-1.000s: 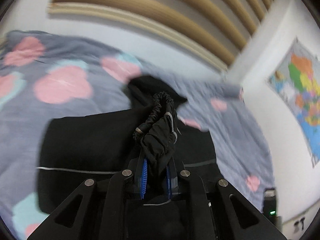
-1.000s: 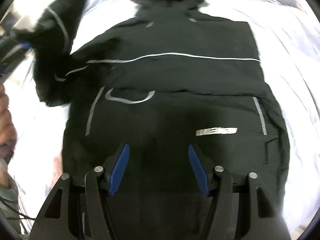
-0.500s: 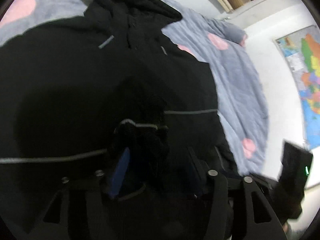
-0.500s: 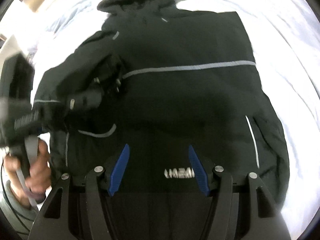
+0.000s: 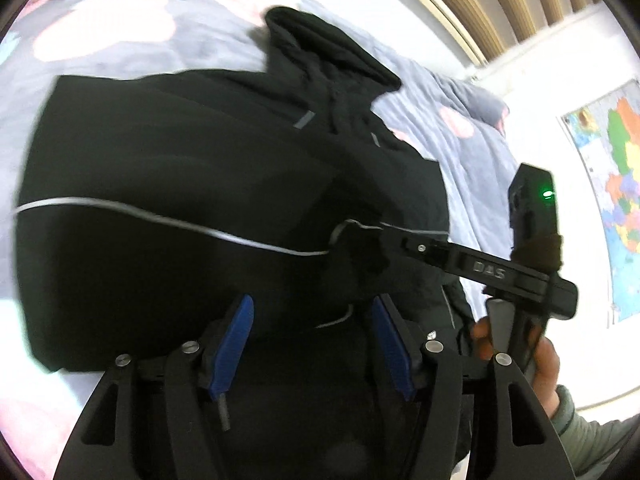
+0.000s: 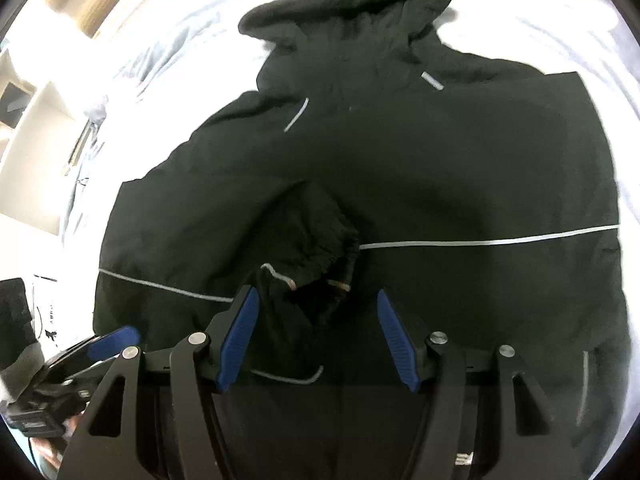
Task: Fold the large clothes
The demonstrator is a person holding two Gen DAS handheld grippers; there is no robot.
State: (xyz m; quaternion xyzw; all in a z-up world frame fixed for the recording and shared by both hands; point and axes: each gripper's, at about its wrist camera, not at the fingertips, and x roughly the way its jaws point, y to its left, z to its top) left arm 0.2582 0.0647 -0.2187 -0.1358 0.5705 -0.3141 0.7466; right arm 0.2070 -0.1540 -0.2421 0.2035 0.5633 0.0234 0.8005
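A black hooded jacket (image 5: 180, 168) with thin silver stripes lies flat on the bed; it also shows in the right wrist view (image 6: 440, 184). One sleeve is folded across its middle, with the elastic cuff (image 6: 316, 248) on top of the body. My left gripper (image 5: 312, 340) is open and empty just above the jacket. My right gripper (image 6: 316, 336) is open above the folded cuff, holding nothing; it shows from the side in the left wrist view (image 5: 404, 246), its tips at the cuff.
The bed cover (image 5: 104, 36) is grey with pink hearts. A slatted headboard (image 5: 500, 4) and a wall map (image 5: 612, 184) stand beyond the bed. Shelves (image 6: 28, 128) show at the left of the right wrist view.
My left gripper carried the sleeve cuff over the jacket, opened and let it go, then drew back. My right gripper moved forward over the cuff.
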